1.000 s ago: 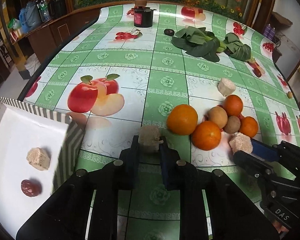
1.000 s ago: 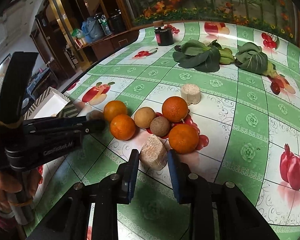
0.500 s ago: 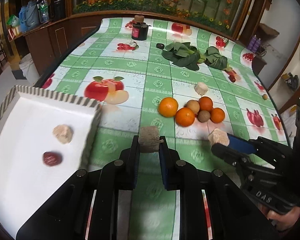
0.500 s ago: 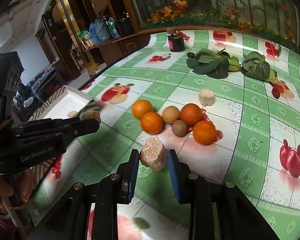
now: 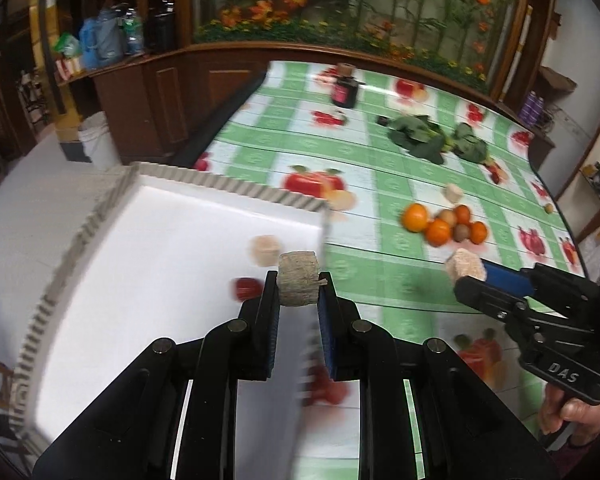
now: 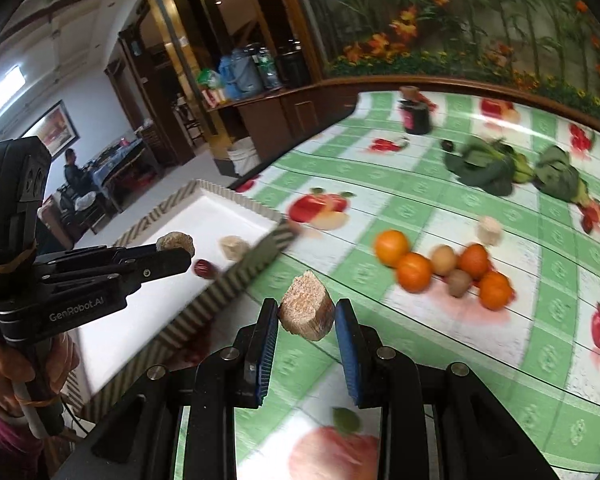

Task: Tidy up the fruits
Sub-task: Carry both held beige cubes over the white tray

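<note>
Carrying a tan chunk [image 5: 298, 283] clenched in your left gripper [image 5: 299, 298] just over the white tray [image 5: 140, 248] rim, with the right gripper [image 6: 306, 322] gripping another chunk [image 6: 307, 312] beside that tray, lower before you release each.

— What's in the tray [image 5: 204, 183]?
— Two pieces near its right wall: a cut chunk [image 5: 265, 249] and, nearer the camera, a red date [image 5: 245, 288].
— And to the right of it, on the table [image 5: 384, 168]?
— A cluster of oranges [image 5: 415, 217], with another chunk [image 5: 453, 192] just behind them. Farther back lie leafy greens [image 5: 420, 138], and a jar [image 5: 345, 90] behind and left of those.
</note>
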